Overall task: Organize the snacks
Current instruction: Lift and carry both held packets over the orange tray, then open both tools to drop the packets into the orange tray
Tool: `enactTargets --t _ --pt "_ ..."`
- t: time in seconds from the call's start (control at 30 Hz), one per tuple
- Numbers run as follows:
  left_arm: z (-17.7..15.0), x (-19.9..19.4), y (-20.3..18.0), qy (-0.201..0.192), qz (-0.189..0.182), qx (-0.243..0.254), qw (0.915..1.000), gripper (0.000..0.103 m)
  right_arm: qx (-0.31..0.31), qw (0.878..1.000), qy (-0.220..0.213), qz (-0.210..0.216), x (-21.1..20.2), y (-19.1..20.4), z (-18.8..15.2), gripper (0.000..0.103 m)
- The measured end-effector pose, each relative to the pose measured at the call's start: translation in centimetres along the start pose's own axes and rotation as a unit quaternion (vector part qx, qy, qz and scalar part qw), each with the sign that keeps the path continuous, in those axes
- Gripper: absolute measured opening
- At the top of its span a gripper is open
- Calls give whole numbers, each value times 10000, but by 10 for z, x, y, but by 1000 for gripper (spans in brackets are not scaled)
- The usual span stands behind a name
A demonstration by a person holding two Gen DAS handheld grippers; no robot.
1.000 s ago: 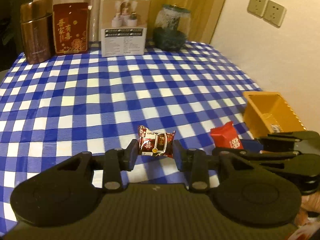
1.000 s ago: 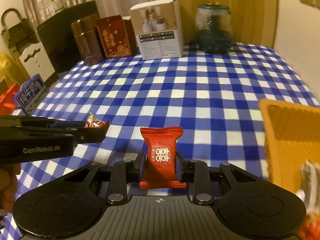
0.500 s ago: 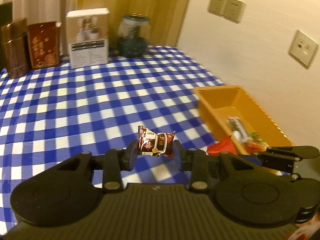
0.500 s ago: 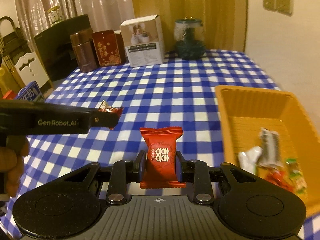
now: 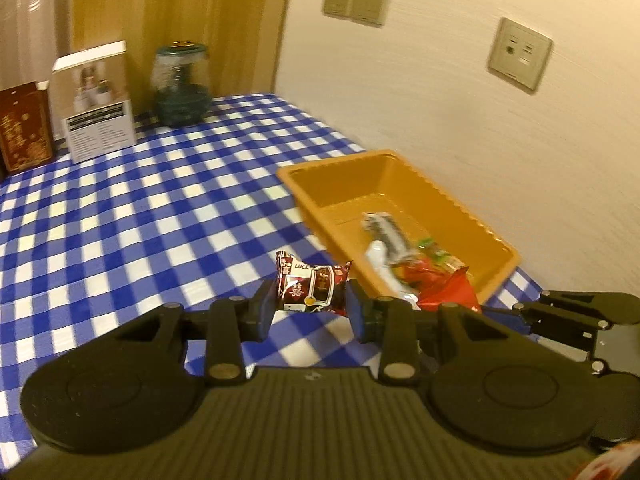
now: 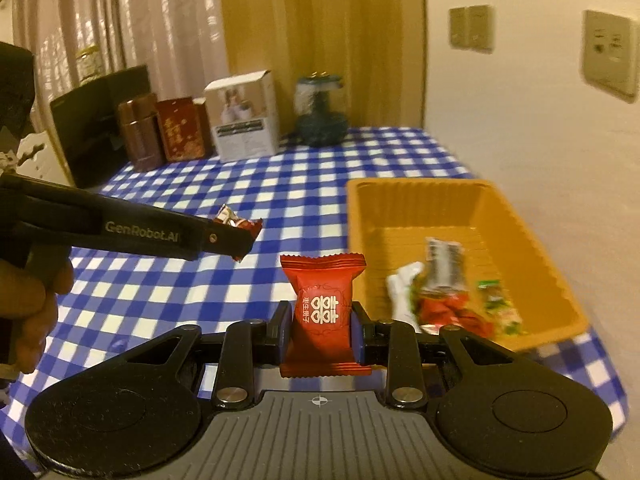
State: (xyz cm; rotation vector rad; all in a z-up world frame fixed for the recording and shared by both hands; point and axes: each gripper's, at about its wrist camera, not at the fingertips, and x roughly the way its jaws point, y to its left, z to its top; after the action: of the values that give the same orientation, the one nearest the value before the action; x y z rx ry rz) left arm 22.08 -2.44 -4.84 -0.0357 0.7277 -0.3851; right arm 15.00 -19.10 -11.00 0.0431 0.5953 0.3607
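Observation:
My left gripper (image 5: 311, 307) is shut on a dark red candy packet (image 5: 312, 289), held above the checked tablecloth just left of the orange tray (image 5: 404, 184). My right gripper (image 6: 321, 322) is shut on a bright red candy packet (image 6: 323, 305), held left of the tray (image 6: 404, 200). The tray holds several wrapped snacks (image 6: 444, 264). In the right wrist view the left gripper (image 6: 236, 236) shows from the side with its candy (image 6: 231, 216). In the left wrist view the red candy (image 5: 448, 288) sticks out from the right gripper at lower right.
A white box (image 6: 244, 116), a glass jar (image 6: 322, 110), a red box (image 6: 180, 128) and a brown tin (image 6: 138, 132) stand along the table's far edge. The wall with sockets (image 5: 520, 56) is close behind the tray. The blue checked cloth (image 5: 132, 216) covers the table.
Both grippers have swung to the right toward the orange tray, each still holding its candy. The tray now shows fully in both views.

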Motion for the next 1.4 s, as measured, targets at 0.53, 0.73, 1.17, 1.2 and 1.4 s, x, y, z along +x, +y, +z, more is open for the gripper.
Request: enactTargets --t 0.53,0.73,1.17,1.2,1.4 --pt "19 26 -69 81 -641 515 9966 33 858 9914 -235 -963 -42 -64 -3 31" --pt "24 47 -78 142 -613 608 9962 33 1302 9858 -190 -1047 -36 -97 7 31" --pt "49 90 -74 120 -459 635 9969 34 1296 9854 -441 -1012 5 -130 36 31" --pt "51 94 -72 120 -433 619 9971 34 1283 9855 -440 -1017 9 -131 38 31" --pt "66 113 -63 111 -358 493 9981 34 1200 9866 -436 -1020 30 -137 50 31"
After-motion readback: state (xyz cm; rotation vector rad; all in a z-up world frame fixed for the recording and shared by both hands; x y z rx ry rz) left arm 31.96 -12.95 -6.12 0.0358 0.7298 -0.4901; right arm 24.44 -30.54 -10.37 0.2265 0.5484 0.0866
